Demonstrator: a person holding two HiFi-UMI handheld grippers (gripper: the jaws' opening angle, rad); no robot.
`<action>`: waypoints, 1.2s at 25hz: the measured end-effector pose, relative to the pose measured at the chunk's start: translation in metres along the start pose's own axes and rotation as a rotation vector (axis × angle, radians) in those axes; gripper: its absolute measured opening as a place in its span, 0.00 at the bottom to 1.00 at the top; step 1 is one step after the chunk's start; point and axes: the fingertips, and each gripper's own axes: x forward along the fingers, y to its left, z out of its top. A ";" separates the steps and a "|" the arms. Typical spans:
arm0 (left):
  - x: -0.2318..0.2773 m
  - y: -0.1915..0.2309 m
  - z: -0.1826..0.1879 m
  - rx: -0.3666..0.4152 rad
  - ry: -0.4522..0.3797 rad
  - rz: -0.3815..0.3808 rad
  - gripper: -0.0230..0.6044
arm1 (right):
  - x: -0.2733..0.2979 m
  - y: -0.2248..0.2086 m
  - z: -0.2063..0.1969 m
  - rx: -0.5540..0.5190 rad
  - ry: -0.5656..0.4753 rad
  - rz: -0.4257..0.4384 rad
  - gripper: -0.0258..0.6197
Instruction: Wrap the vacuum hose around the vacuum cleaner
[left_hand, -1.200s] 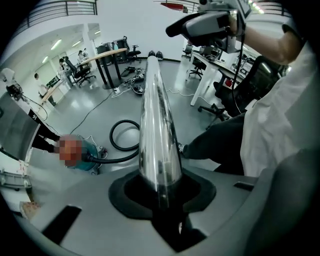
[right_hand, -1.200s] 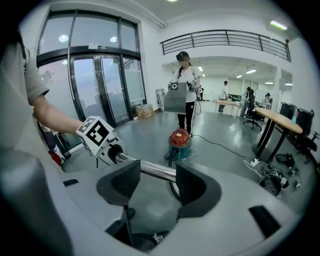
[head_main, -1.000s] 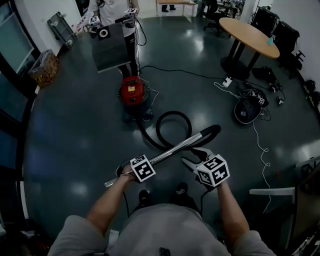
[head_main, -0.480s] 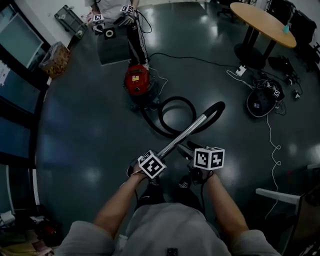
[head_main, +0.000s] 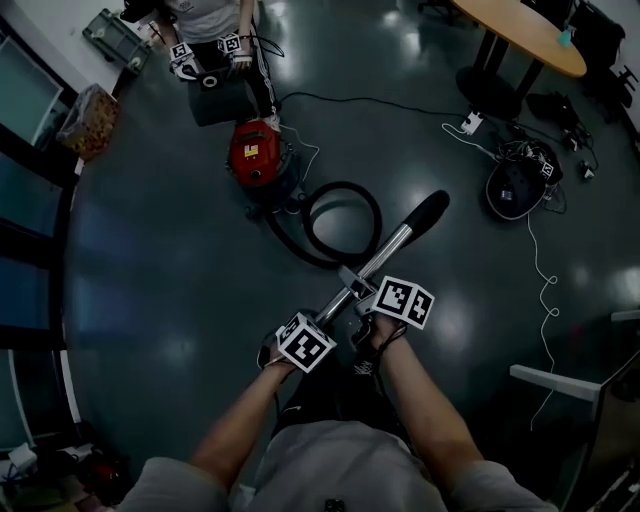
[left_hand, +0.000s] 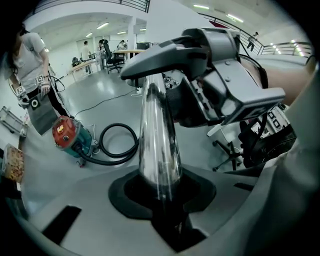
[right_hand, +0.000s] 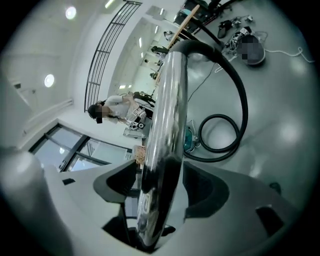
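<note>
A metal tube (head_main: 385, 262) is held slantwise above a dark, glossy floor (head_main: 150, 260), on which the ceiling lamps are mirrored as pale spots. The left gripper (head_main: 325, 318) is clamped on the lower end of the tube, whose chrome shaft is seated in the notch between the dark pads. Just beyond these jaws, higher on the same shaft, the right gripper (head_main: 356, 284) is set. Its jaws have just been opening and are spread wide; the tube stands between them, and a narrow gap is seen at one pad.

Past both pairs of jaws the tube ends in a black handle (head_main: 428, 212), from which the black hose (right_hand: 245, 100) is led down in an arc to the floor. There it lies in one loose loop, well ahead of the jaws, and is joined to the red vacuum cleaner (head_main: 253, 152), which stands farther off and to the left of the jaws.

Beyond the cleaner a person (head_main: 205, 20) is seen with marker cubes at the wrists. A round wooden table (head_main: 520, 35) is placed far ahead to the right of the jaws, with a black bag (head_main: 515, 185) and a white cable (head_main: 540, 280) on the floor near it. Dark window panes (head_main: 25, 110) line the wall at the far left.
</note>
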 end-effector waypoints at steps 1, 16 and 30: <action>0.002 -0.001 -0.001 -0.005 -0.001 -0.009 0.22 | 0.007 -0.002 0.002 0.022 -0.013 -0.006 0.47; 0.001 0.023 -0.003 -0.033 -0.026 -0.100 0.22 | 0.059 0.003 0.015 0.058 -0.119 -0.036 0.12; -0.043 0.057 -0.020 0.088 -0.080 -0.169 0.56 | 0.082 0.008 0.055 -0.079 -0.103 -0.143 0.11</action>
